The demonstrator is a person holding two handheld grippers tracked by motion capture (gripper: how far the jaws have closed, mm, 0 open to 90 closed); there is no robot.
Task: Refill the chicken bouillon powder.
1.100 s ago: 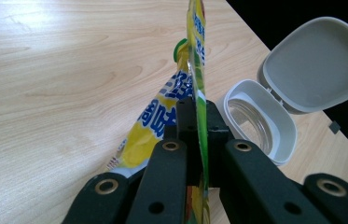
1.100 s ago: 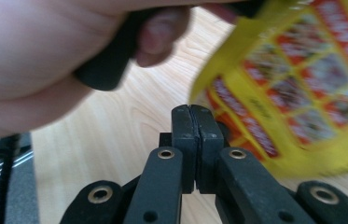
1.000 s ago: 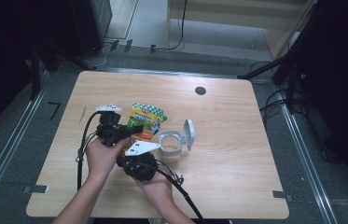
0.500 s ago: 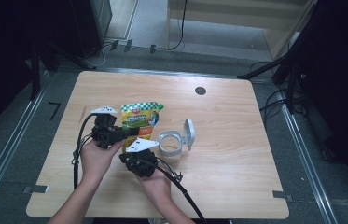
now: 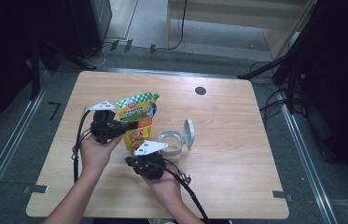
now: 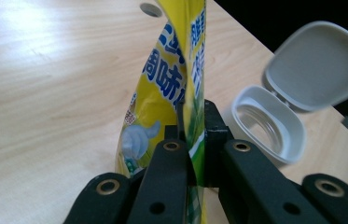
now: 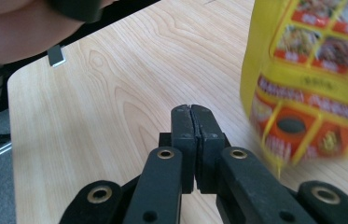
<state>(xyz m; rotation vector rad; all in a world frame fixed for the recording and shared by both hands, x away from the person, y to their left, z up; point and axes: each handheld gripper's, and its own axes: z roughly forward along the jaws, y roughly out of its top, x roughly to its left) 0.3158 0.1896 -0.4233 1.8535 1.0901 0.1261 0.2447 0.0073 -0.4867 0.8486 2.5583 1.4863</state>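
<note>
A yellow and green stand-up pouch (image 5: 139, 119) with a corner spout hangs upright over the table's left middle. My left gripper (image 5: 126, 125) is shut on its side edge. In the left gripper view the black jaws (image 6: 192, 135) pinch the pouch (image 6: 171, 74) flat between the pads. A clear container with a white rim (image 5: 170, 142) and a hinged lid (image 5: 188, 133) standing open sits just right of the pouch. My right gripper (image 5: 141, 157) is below the pouch, near the container. Its jaws (image 7: 191, 112) are shut together on nothing, with the pouch (image 7: 311, 84) blurred to the right.
The wooden table (image 5: 237, 154) has a round cable hole (image 5: 200, 90) at the back. Black cables trail from both grippers toward the near edge. A hand (image 7: 17, 23) fills the top left corner of the right gripper view.
The pouch has swung from leaning toward the container to hanging more upright in my left gripper. Both hands have barely shifted.
</note>
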